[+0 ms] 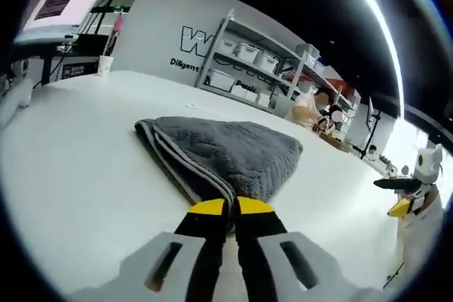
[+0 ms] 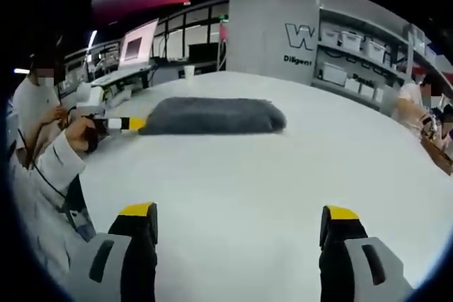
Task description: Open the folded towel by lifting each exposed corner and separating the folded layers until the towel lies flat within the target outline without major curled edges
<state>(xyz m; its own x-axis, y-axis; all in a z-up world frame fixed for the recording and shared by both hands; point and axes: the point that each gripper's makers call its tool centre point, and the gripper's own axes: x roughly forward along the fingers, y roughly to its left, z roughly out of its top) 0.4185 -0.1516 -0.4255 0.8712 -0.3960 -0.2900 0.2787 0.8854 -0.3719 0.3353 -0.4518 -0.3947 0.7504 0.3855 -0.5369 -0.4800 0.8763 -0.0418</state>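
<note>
The left gripper (image 1: 231, 208) has its two yellow-tipped jaws squeezed together on the near corner of the grey towel (image 1: 226, 153). The right gripper (image 2: 241, 218) has its jaws spread wide apart, with nothing between them. It hangs over bare white tabletop (image 2: 248, 175), well away from the towel.

The towel lies folded in a thick bundle near the far side of the tabletop in the right gripper view, with no other thing on it.

What could go wrong? The pinch looks like it takes in many layers at once. If the hand lifts now, the whole bundle may come up together and not open. The pinch is also right at the tip of the corner, so the cloth could slip out. With the other gripper far off, nothing holds the towel down, so it may drag along the tabletop.

I cannot see how many layers are in the pinch, because the jaws cover that spot. I can make out no outline on the tabletop. The towel's far edge is hidden behind its own hump.
</note>
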